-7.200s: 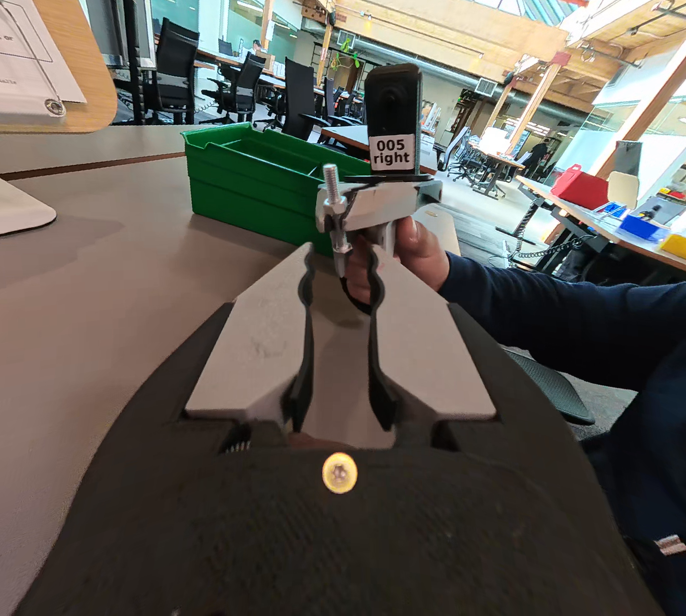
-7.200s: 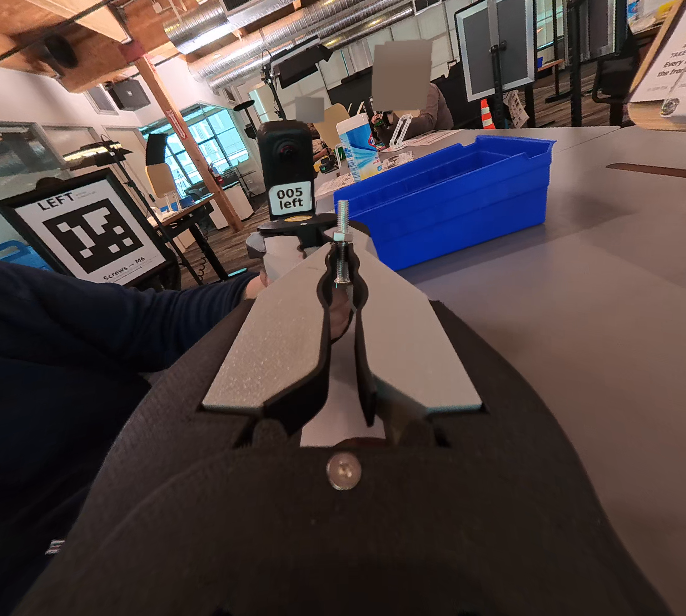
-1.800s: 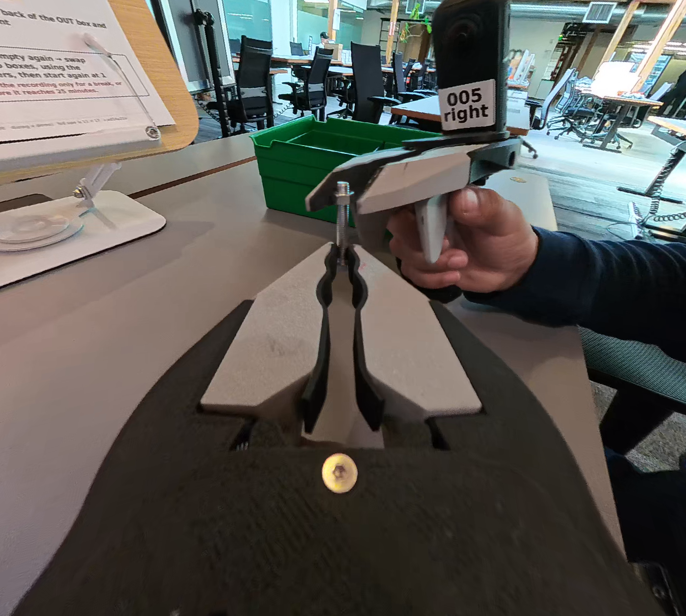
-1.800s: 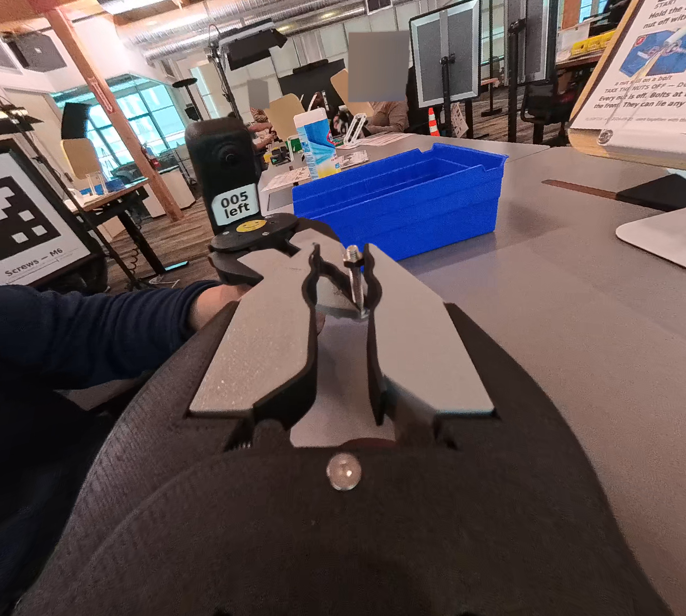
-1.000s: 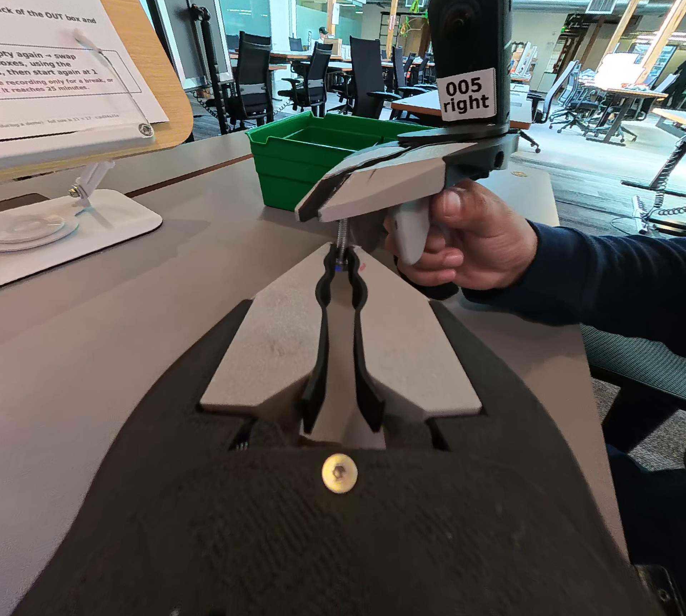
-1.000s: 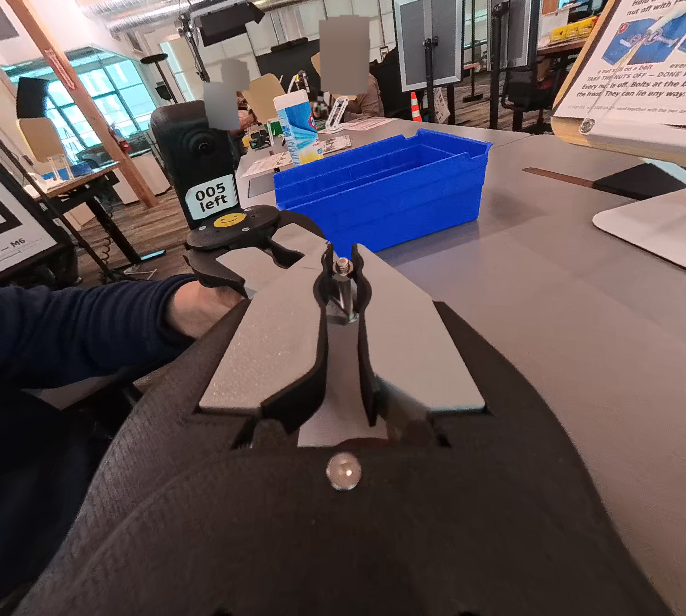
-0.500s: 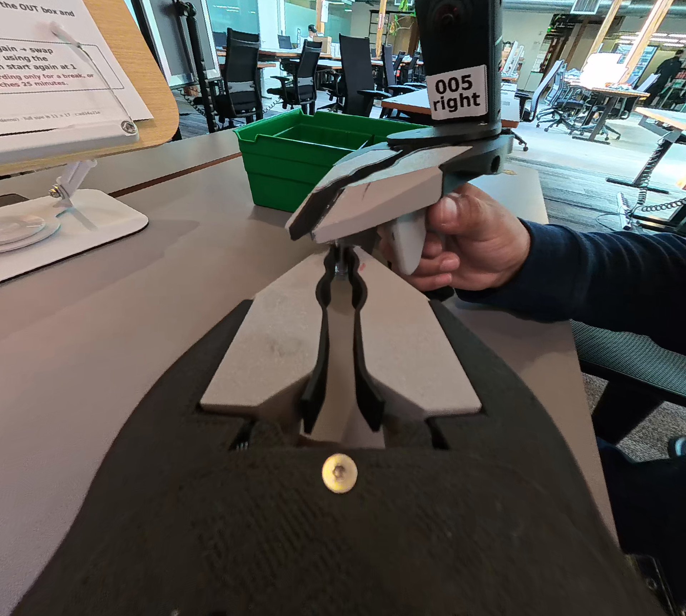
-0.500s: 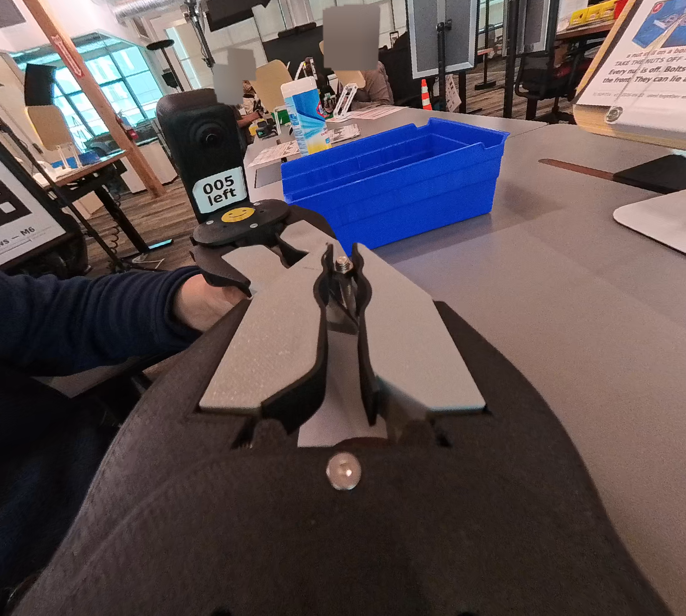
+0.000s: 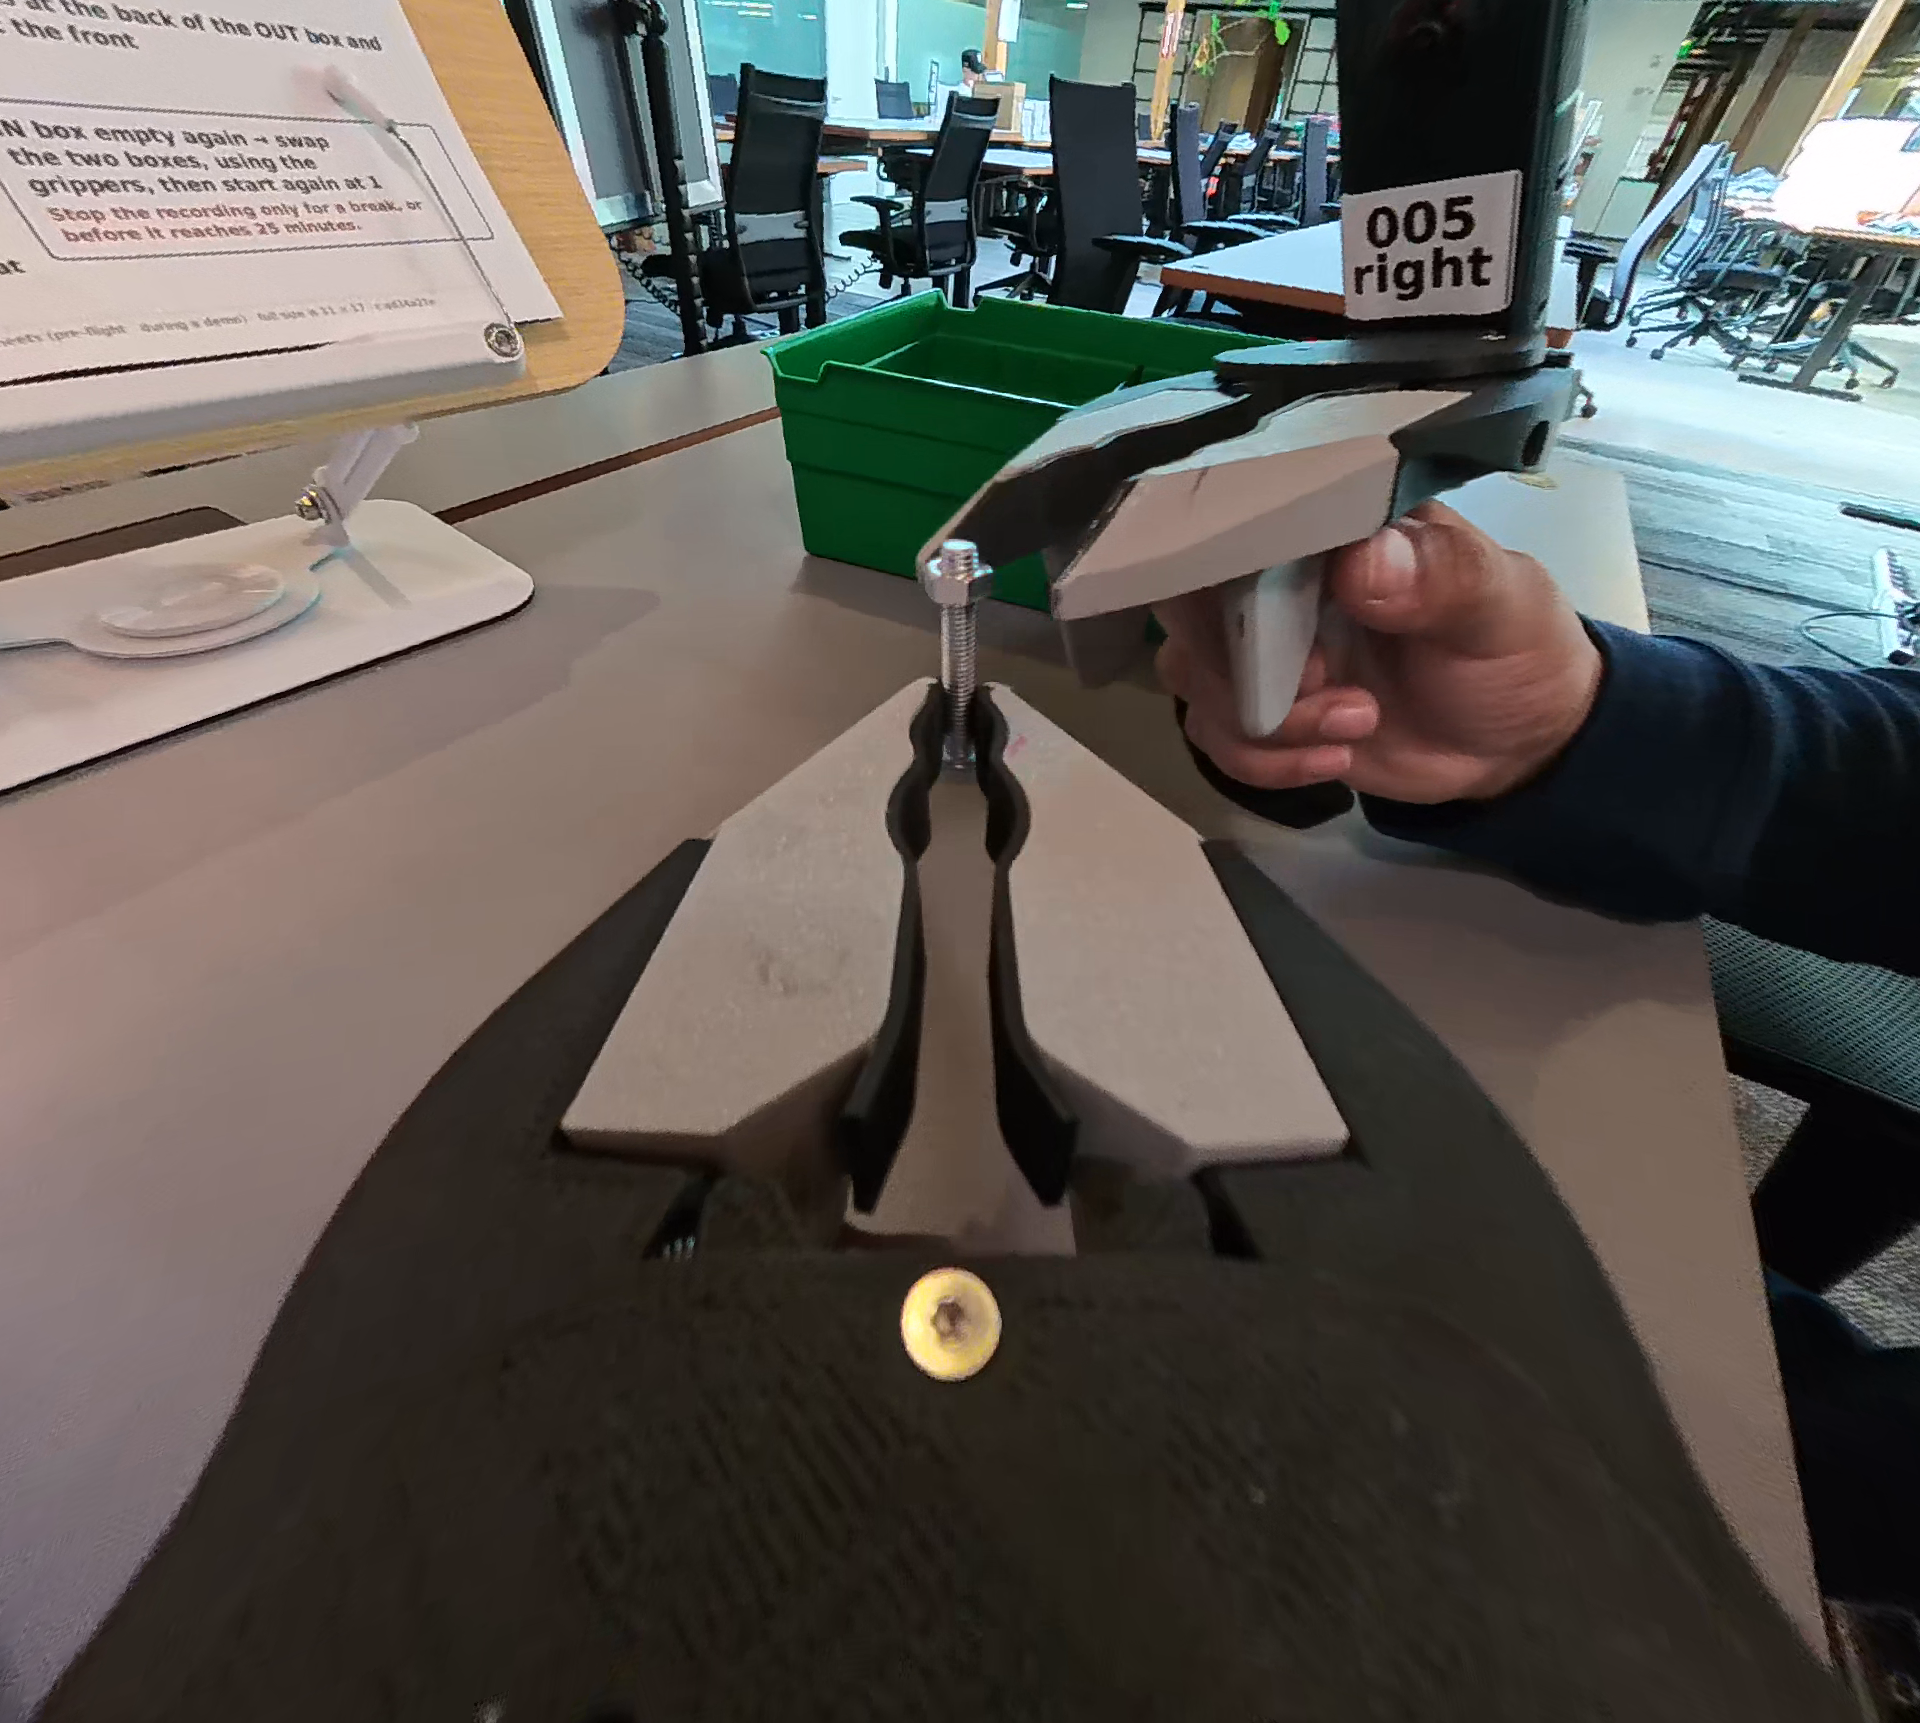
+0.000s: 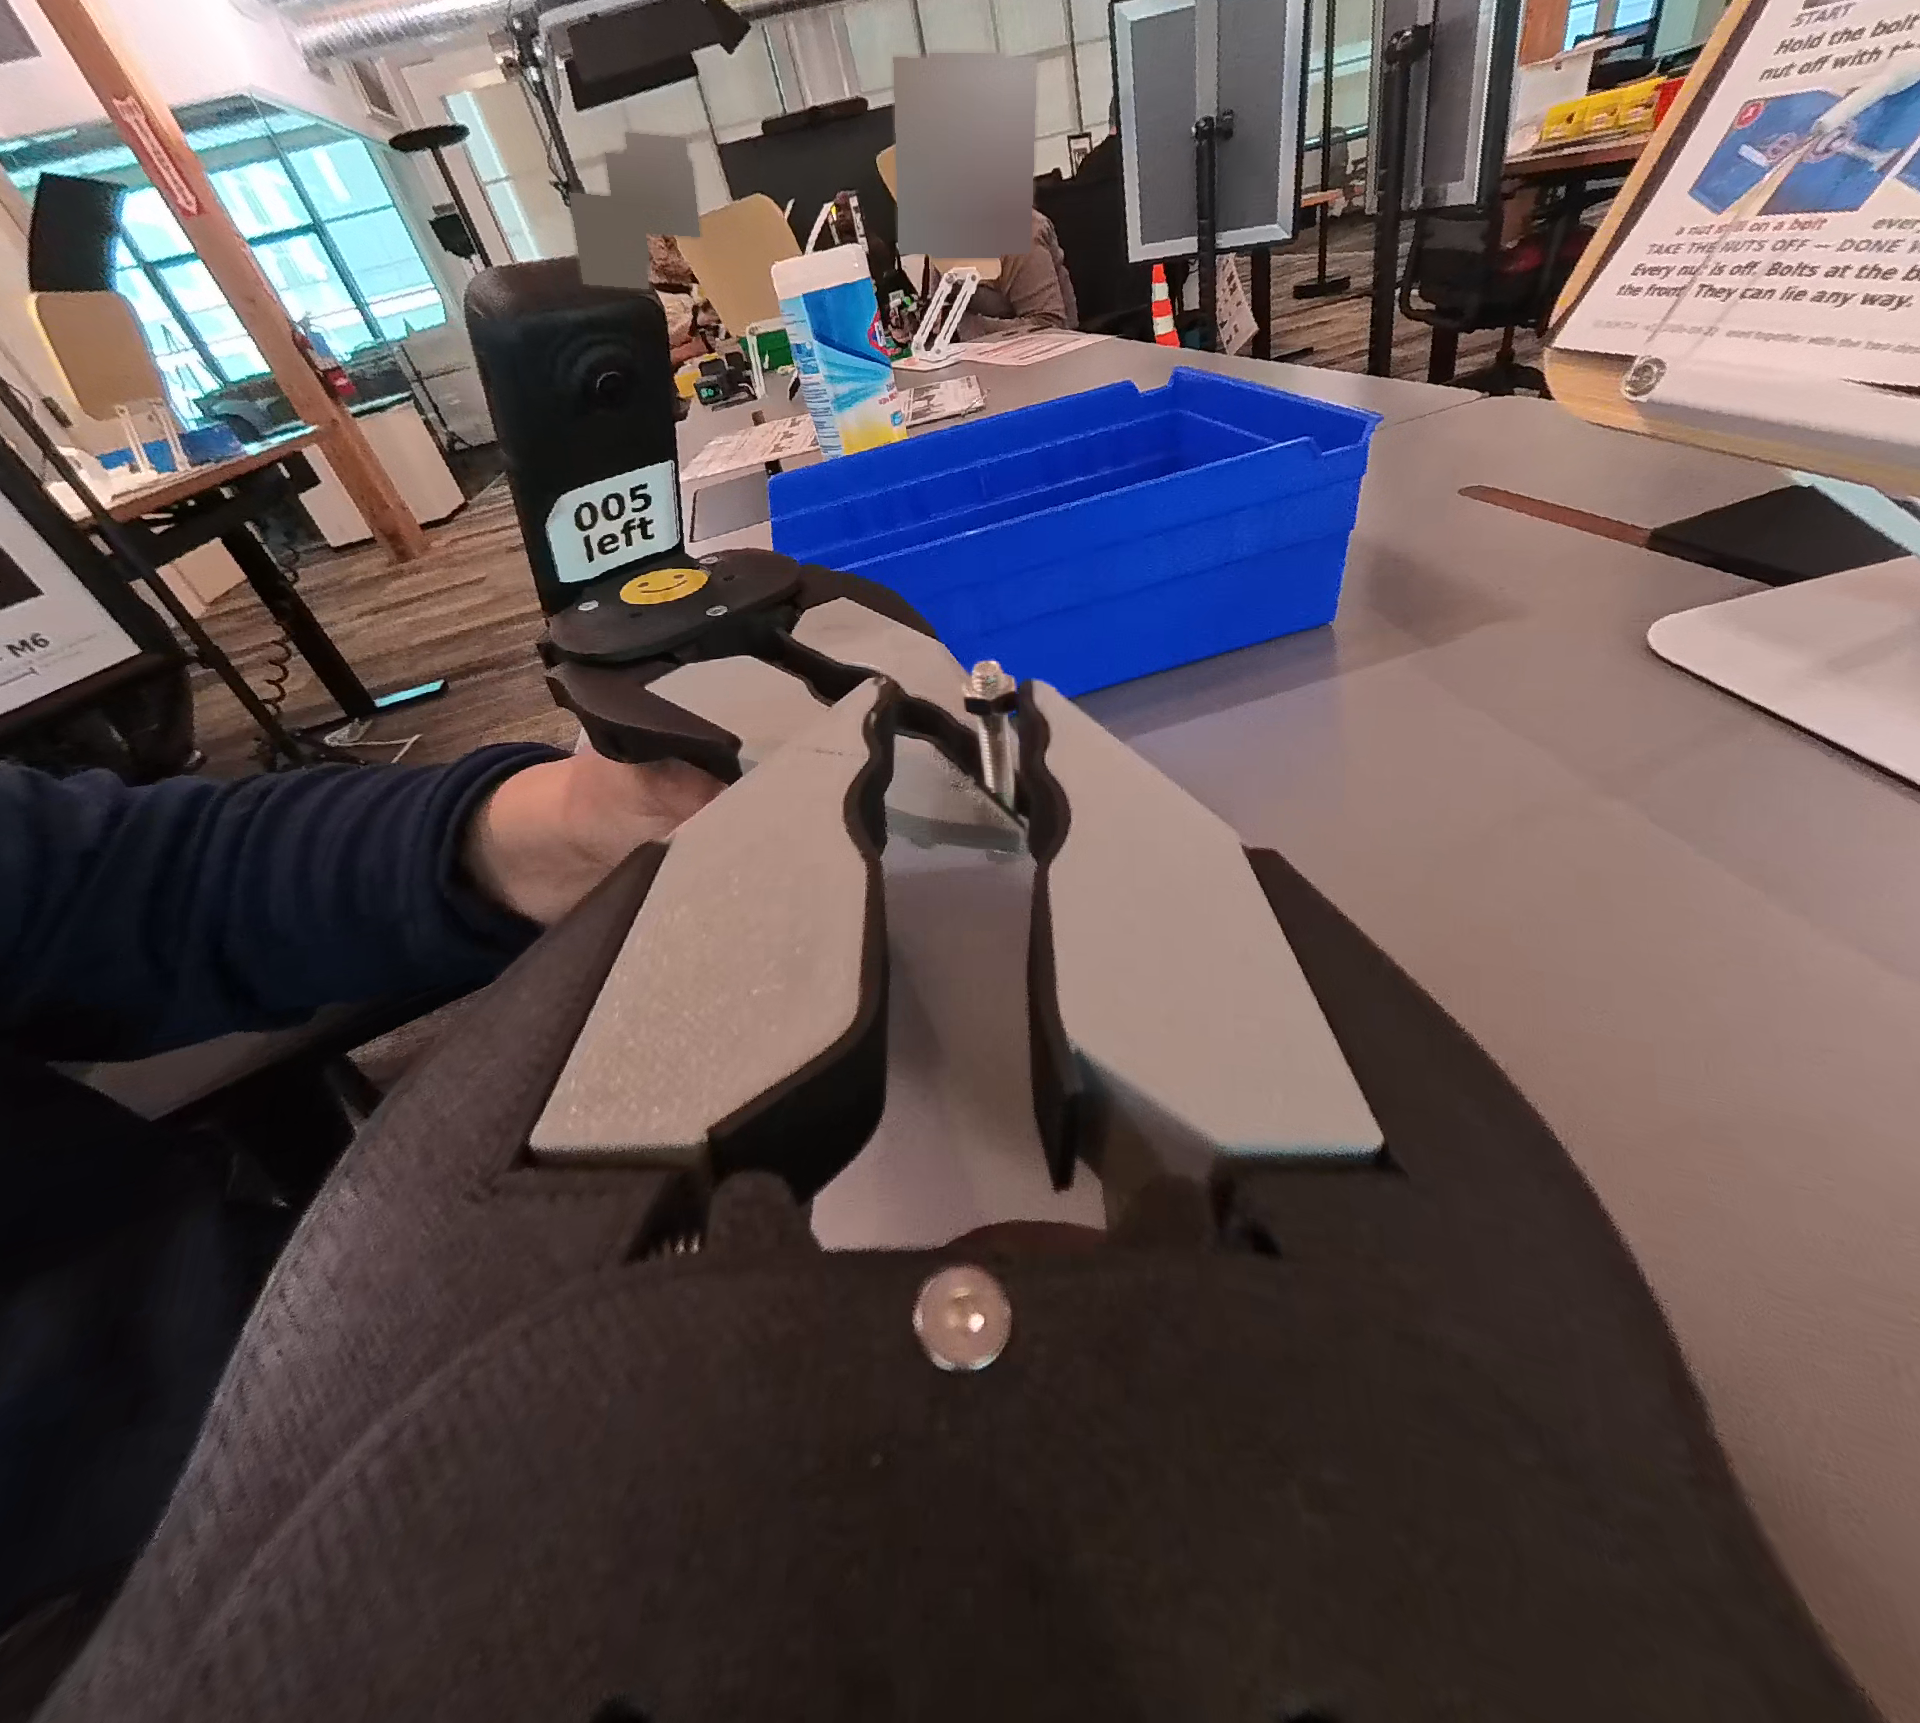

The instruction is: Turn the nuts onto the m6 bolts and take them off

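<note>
My left gripper (image 9: 956, 723) is shut on the lower end of a silver bolt (image 9: 957, 645) and holds it upright above the grey table (image 9: 520, 842). A silver nut (image 9: 954, 572) sits at the bolt's top end. My right gripper (image 10: 956, 717) is open, its fingers standing either side of the bolt (image 10: 994, 754) and nut (image 10: 987, 686). The bolt stands close to the right finger (image 10: 1039, 738). In the left wrist view the right gripper (image 9: 997, 520) hovers just right of the nut, held by a hand.
A green bin (image 9: 914, 426) stands behind the bolt in the left wrist view. A blue bin (image 10: 1091, 572) stands ahead in the right wrist view. A tilted instruction board on a white base (image 9: 260, 572) is at the table's side. Office chairs and desks lie beyond. The tips of both grippers are at nearly the same place.
My right gripper was shut around the nut and has now opened and let it go. It has drawn slightly back, so the nut and bolt thread show. The left gripper still holds the bolt.
</note>
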Available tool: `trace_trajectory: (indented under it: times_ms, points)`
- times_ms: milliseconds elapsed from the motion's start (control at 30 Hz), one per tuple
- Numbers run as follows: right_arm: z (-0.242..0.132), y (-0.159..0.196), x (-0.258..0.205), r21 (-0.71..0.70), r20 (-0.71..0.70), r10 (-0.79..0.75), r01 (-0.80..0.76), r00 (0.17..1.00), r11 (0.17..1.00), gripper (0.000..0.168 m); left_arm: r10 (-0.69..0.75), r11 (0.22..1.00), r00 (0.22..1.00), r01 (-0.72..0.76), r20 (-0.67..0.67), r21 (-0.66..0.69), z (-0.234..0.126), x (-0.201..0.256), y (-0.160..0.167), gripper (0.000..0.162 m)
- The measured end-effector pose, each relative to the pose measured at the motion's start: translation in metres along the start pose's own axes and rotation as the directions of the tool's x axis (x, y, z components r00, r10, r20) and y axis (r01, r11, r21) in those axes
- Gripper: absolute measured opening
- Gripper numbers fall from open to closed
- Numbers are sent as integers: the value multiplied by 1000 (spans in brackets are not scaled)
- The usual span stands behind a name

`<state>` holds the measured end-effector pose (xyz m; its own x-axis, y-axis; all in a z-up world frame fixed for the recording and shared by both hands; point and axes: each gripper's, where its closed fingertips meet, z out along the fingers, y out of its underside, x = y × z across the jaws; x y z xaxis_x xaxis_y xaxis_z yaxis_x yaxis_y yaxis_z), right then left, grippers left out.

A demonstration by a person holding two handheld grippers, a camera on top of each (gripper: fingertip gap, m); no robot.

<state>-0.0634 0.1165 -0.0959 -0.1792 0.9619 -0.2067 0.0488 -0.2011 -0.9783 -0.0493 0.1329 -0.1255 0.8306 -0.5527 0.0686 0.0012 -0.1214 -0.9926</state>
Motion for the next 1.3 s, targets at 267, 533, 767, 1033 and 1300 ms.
trace_trajectory:
  times_ms: [267,533,767,1033,1300]
  points:
    - [10,8,-5,-39,16,-7,8,1000,999,20,49,999,998,-50,-47,-19,5,17,1,4]
    - [-6,-4,6,26,-17,13,-12,1000,1000,19,-3,1000,1000,3,3,-9,-2,-2,0,3]
    - [8,6,-7,-16,44,19,-18,999,1000,21,36,998,998,-39,-55,-39,7,17,6,3]
    - [-7,-2,4,14,0,8,-8,1000,1000,18,-6,1000,1000,6,-6,-11,-2,-2,1,3]
    - [11,10,-8,-32,46,17,-15,999,999,22,31,998,997,-34,-64,-50,7,17,8,4]
